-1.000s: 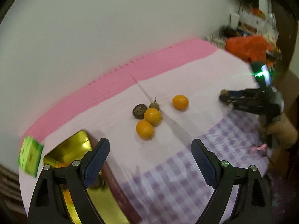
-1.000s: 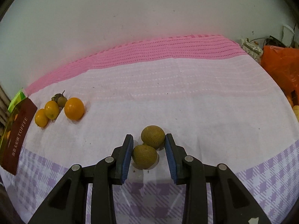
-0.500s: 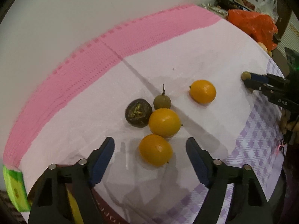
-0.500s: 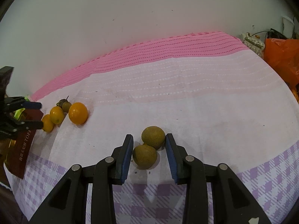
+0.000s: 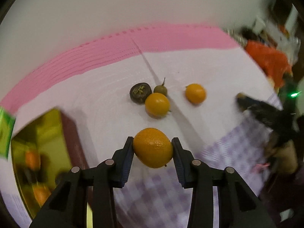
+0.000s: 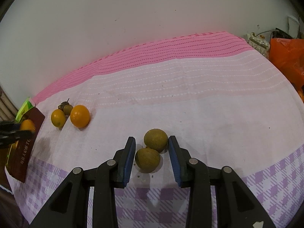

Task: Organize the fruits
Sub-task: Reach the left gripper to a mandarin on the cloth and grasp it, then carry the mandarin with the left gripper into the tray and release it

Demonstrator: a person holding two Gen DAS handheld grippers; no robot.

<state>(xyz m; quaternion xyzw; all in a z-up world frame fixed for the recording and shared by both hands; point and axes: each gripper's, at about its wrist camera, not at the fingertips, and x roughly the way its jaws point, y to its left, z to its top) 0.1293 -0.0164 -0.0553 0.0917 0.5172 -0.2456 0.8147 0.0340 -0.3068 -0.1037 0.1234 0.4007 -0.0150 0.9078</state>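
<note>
Left gripper (image 5: 153,148) clamped on an orange (image 5: 153,147), pads pressing both sides. Right gripper (image 6: 152,152) partly spread, straddling two brown fruits (image 6: 147,159) on the cloth (image 6: 190,102), grip unclear.

In the left wrist view the gold-lined open box (image 5: 40,133) at the near left is smeared, and the orange shapes (image 5: 32,158) inside it cannot be told apart (fruit or reflections). The green packet (image 5: 4,131) is cut by the left edge. The black right gripper (image 5: 266,112) at the far right is a blur, its jaws unreadable there. In the right wrist view the dark wrinkled fruit (image 6: 61,106) is mostly hidden behind a small brown stemmed one (image 6: 68,109); the orange plastic bag (image 6: 288,57) runs off the right edge.
</note>
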